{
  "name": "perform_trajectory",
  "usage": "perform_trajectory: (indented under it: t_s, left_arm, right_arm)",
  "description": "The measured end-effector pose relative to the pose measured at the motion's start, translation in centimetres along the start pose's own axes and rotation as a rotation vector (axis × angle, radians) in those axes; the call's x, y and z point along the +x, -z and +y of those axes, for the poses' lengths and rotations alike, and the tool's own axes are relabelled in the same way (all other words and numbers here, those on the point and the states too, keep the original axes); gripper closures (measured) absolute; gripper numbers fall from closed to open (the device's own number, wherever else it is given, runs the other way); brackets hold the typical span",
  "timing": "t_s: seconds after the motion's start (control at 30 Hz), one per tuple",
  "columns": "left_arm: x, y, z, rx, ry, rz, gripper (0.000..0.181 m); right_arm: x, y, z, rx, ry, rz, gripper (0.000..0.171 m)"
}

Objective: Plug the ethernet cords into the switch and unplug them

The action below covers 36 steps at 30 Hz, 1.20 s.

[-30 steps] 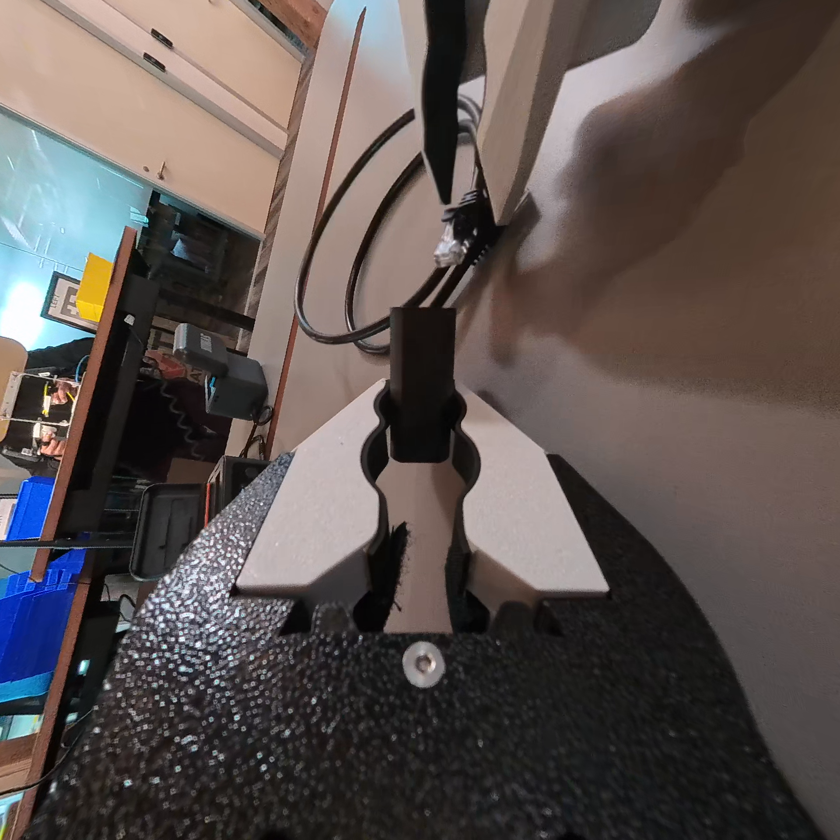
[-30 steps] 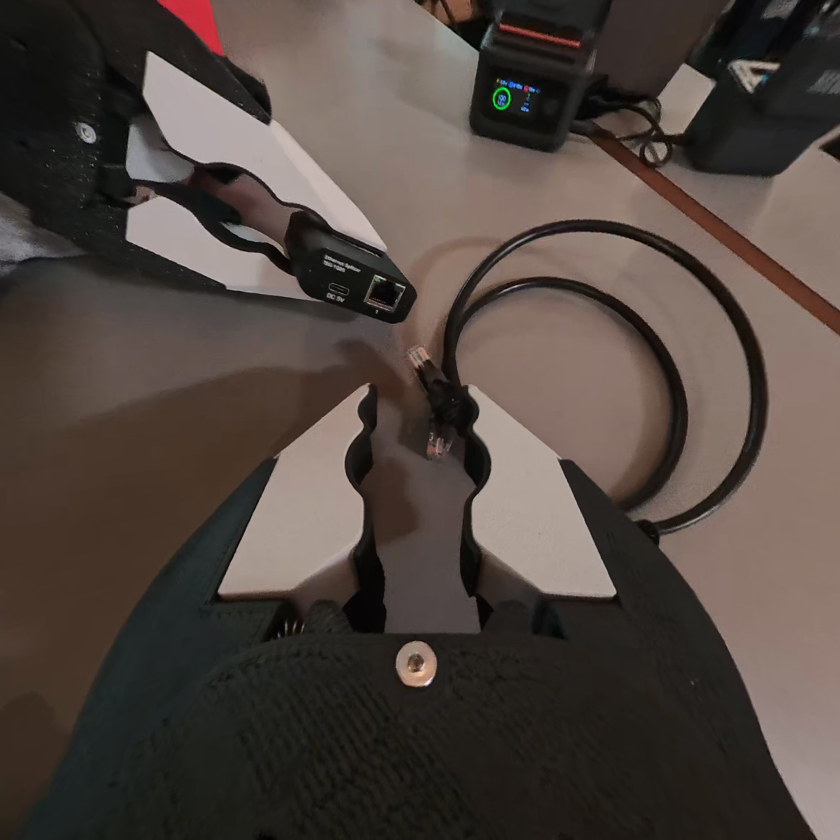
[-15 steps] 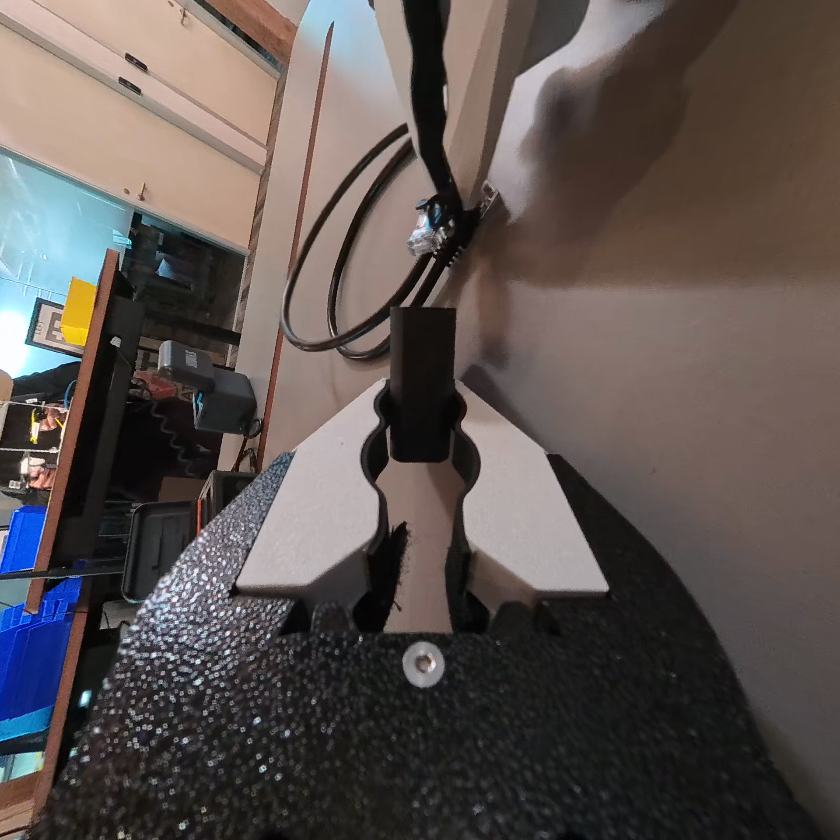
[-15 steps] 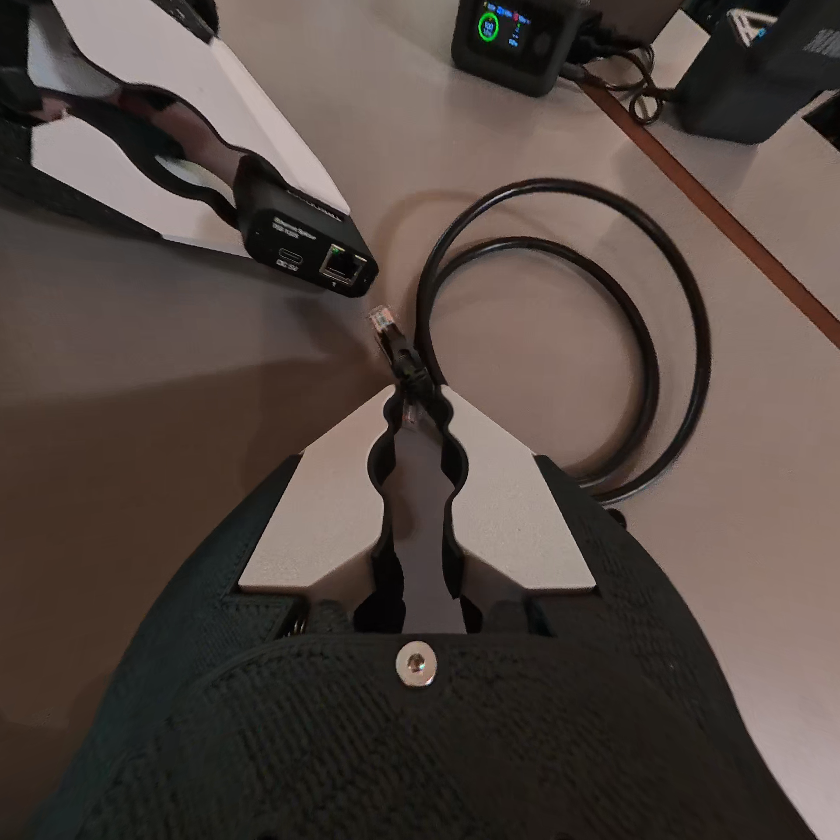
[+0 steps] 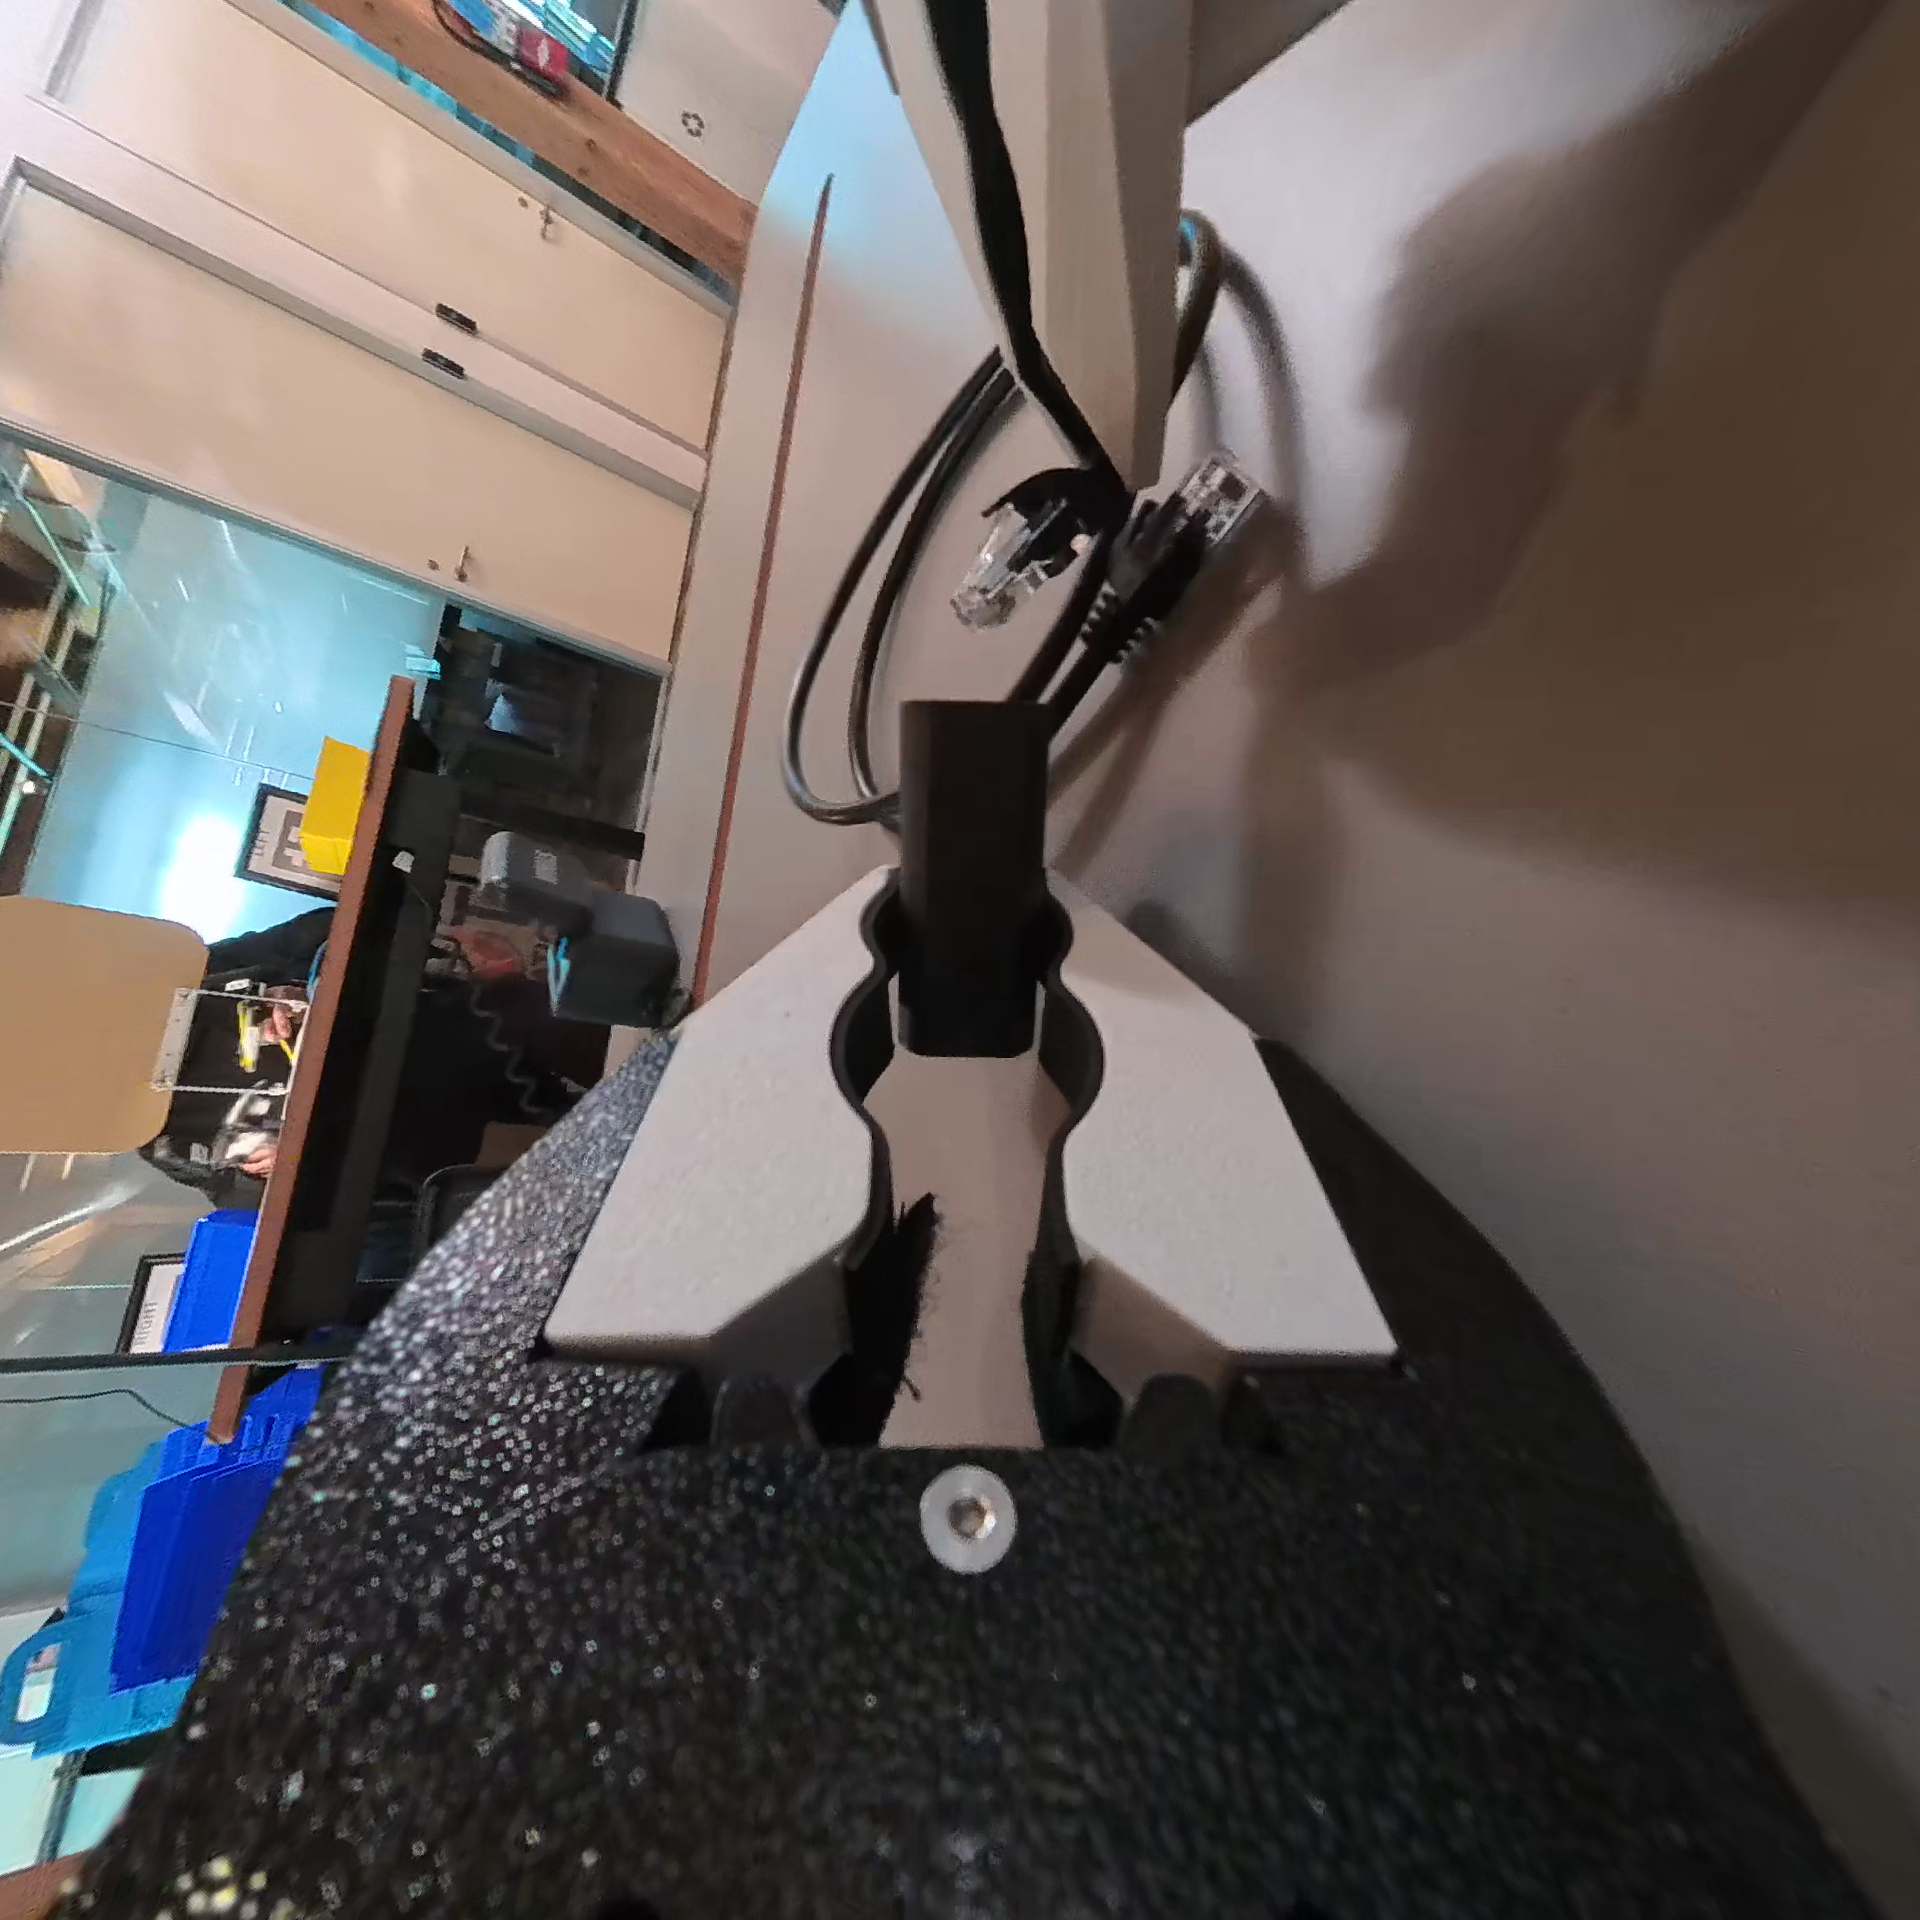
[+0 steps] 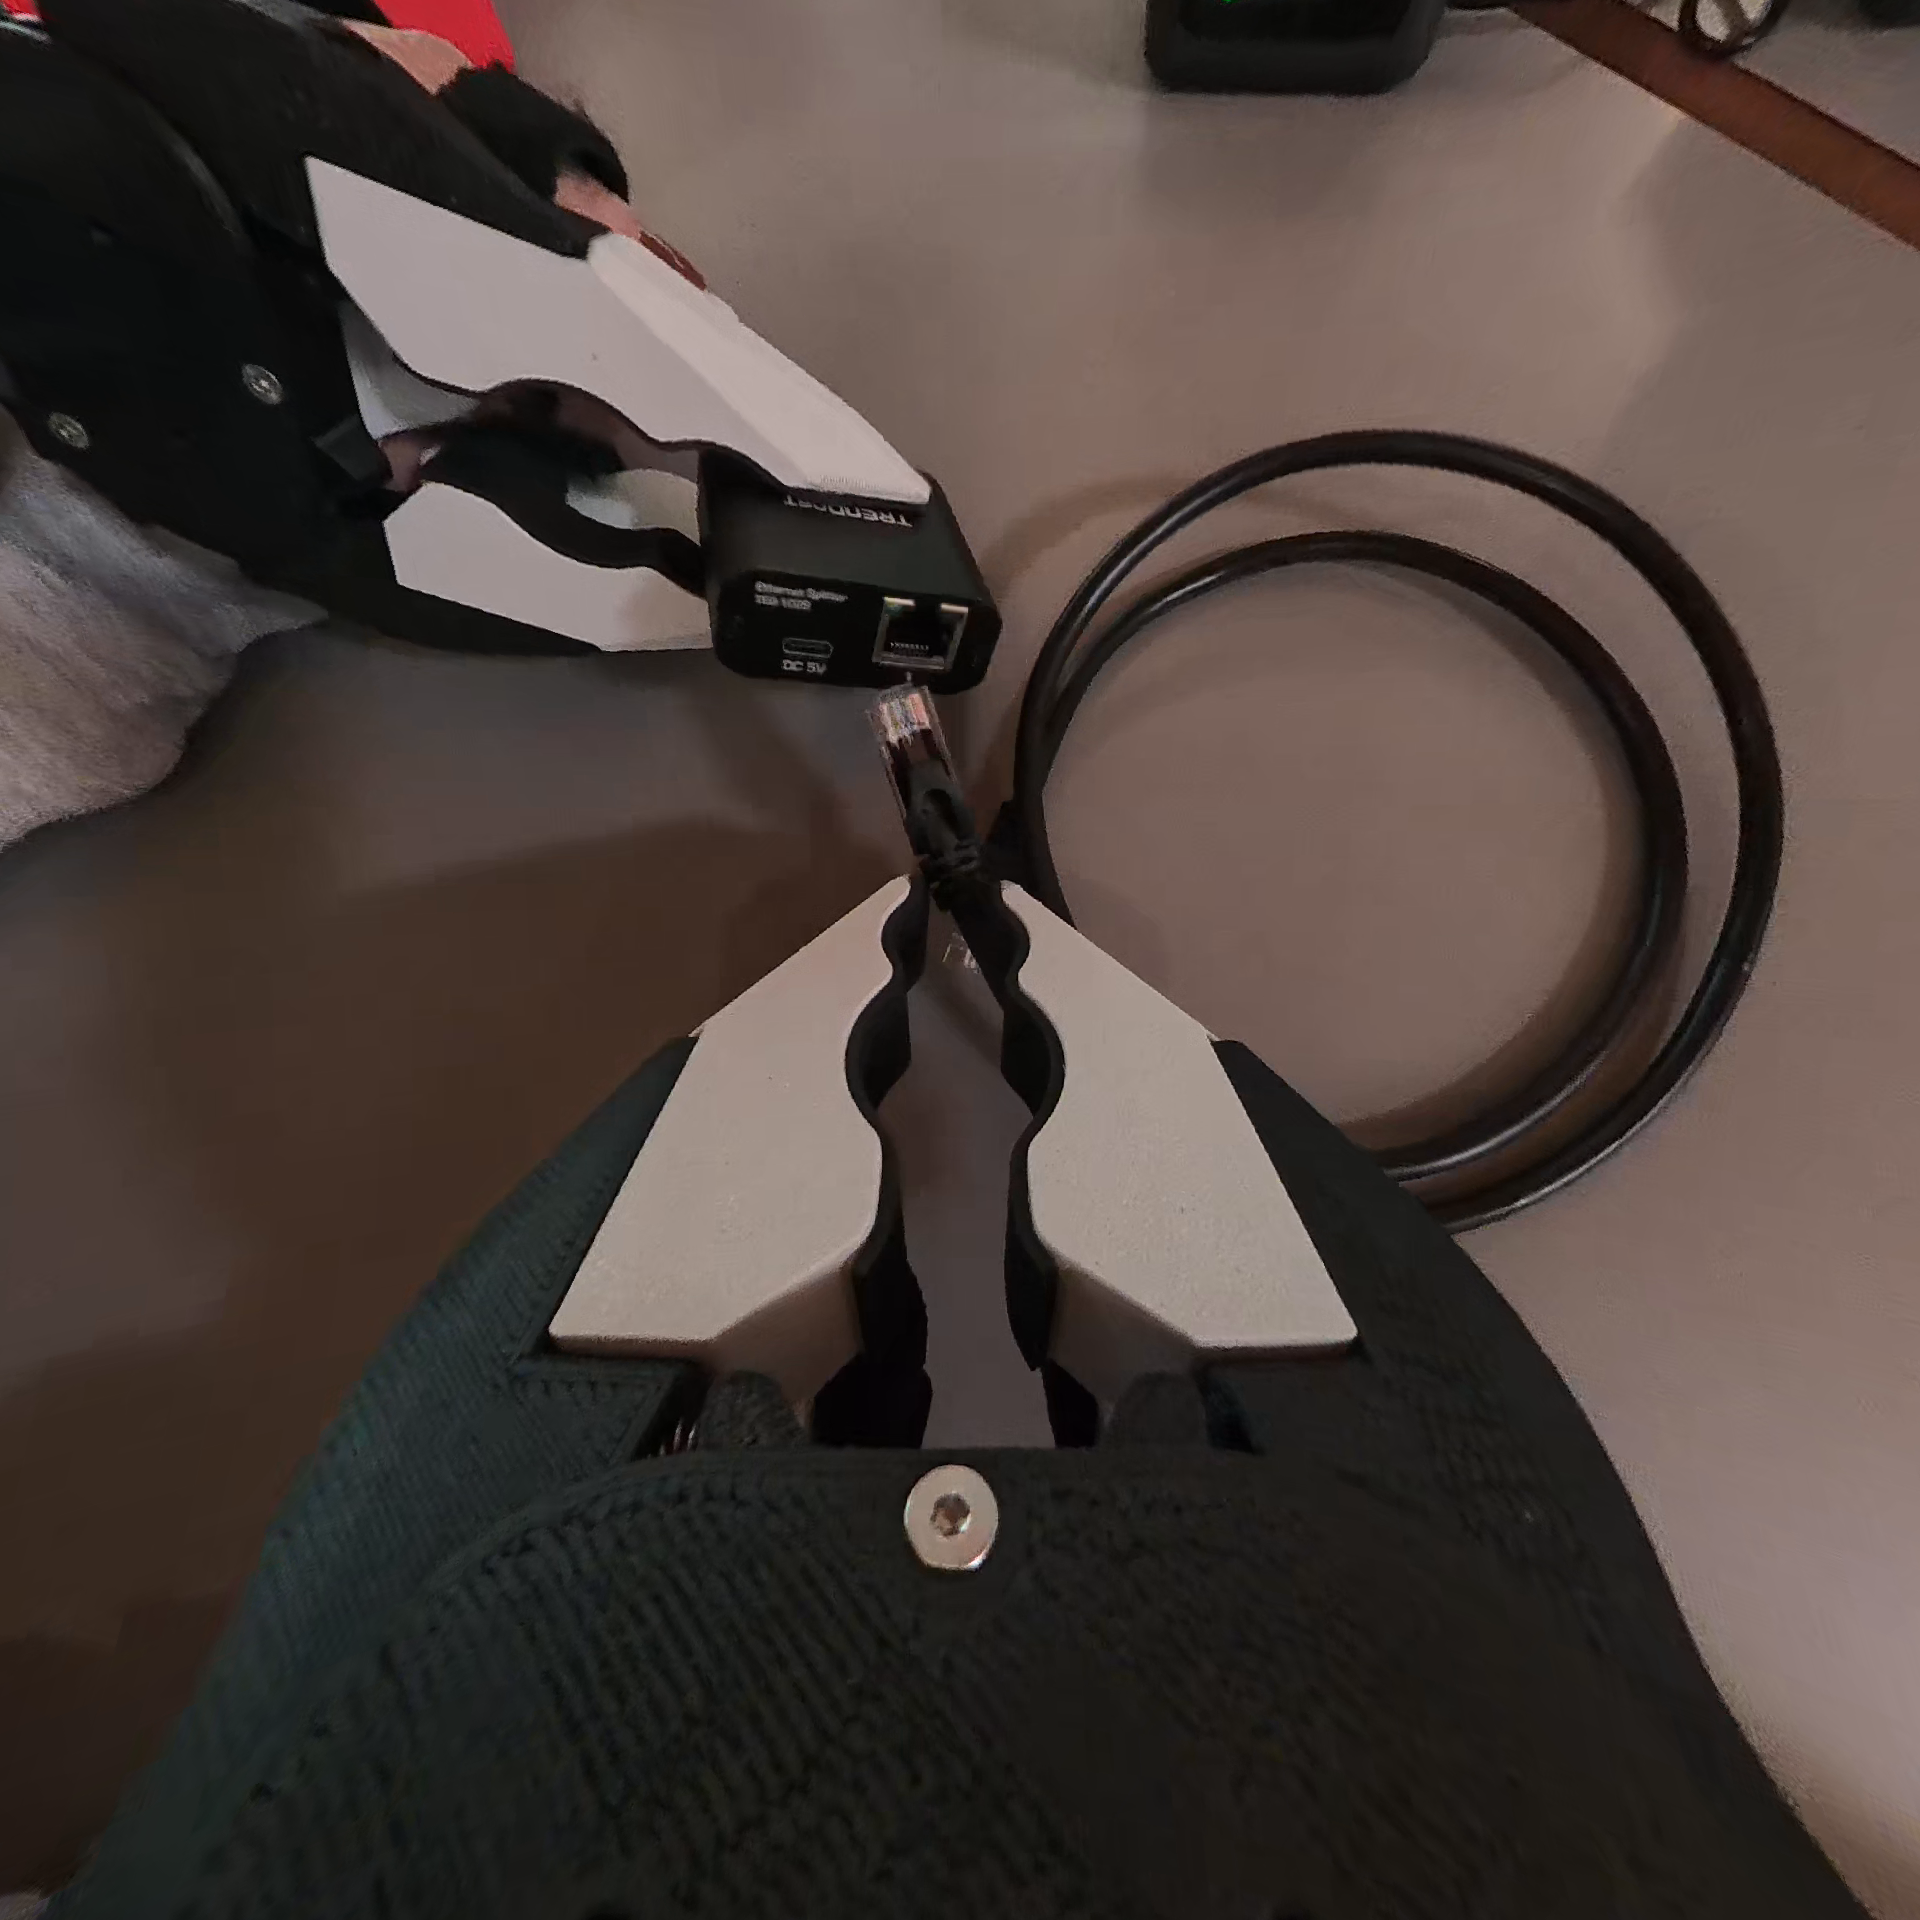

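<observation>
My left gripper (image 5: 971, 914) is shut on a small black switch (image 5: 966, 883) and holds it just above the table. In the right wrist view the switch (image 6: 831, 592) faces me with its ethernet port (image 6: 920, 629) open and empty. My right gripper (image 6: 956, 894) is shut on the black ethernet cord (image 6: 1403, 831) just behind one plug. That clear plug (image 6: 904, 722) points at the port, its tip a short gap below it. The left wrist view shows this plug (image 5: 1003, 571) and the cord's second plug (image 5: 1205, 509) lying on the table.
The cord lies coiled in two loops on the grey table (image 6: 1351, 312) to the right. A dark device (image 6: 1288, 42) stands at the far edge beside a brown seam (image 6: 1766, 114). A grey cloth (image 6: 83, 644) lies at the left. Blue bins (image 5: 177, 1538) sit beyond the table. My hands' fingertips stand some 7 cm from each other.
My right gripper has closed on the cord and brought the plug up to the switch's port. My left gripper has brought the switch nearer and turned its port toward the plug.
</observation>
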State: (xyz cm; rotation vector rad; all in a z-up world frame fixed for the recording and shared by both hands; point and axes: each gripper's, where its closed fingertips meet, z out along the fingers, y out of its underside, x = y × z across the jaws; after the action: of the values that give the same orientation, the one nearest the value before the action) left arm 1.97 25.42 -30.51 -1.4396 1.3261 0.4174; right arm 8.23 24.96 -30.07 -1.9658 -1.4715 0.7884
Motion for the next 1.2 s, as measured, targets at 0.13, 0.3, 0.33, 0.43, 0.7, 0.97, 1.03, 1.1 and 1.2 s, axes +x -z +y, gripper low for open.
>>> perform_trajectory:
  t_s: [0.13,0.3,0.33,0.43,0.7,0.97,1.03,1.1,1.2]
  left_arm:
    - [-0.2,0.3,-0.5,0.031,-0.027,-0.020,0.160]
    - [0.1,0.3,-0.6,0.014,-0.152,-0.039,0.159]
    - [0.0,0.3,-0.6,0.005,-0.197,-0.056,0.159]
    - [0.2,0.3,-0.8,0.000,-0.284,-0.072,0.159]
    - [0.5,0.3,-0.8,-0.025,-0.368,-0.075,0.159]
    - [1.0,0.2,-1.3,-0.046,-0.462,-0.077,0.160]
    - [1.2,0.2,-1.4,-0.033,-0.441,-0.068,0.160]
    - [1.2,0.3,-1.4,-0.022,-0.422,-0.060,0.160]
    - [1.3,0.3,-1.3,-0.006,-0.379,-0.042,0.160]
  right_arm:
    - [-0.3,-0.2,0.3,-0.026,-0.075,-0.024,0.161]
    - [-0.5,-0.2,0.6,-0.043,-0.129,-0.049,0.161]
    - [-0.5,-0.2,0.6,-0.046,-0.138,-0.048,0.161]
    - [-0.4,-0.2,0.8,-0.060,-0.159,-0.042,0.161]
    - [-0.4,-0.5,1.2,-0.094,-0.200,-0.036,0.161]
    - [-0.2,-0.3,1.5,-0.076,-0.209,-0.057,0.162]
    - [-0.1,-0.3,1.6,-0.056,-0.198,-0.074,0.162]
    - [-0.2,-0.3,1.5,-0.033,-0.183,-0.097,0.162]
    - [-0.3,-0.4,1.4,-0.002,-0.157,-0.119,0.161]
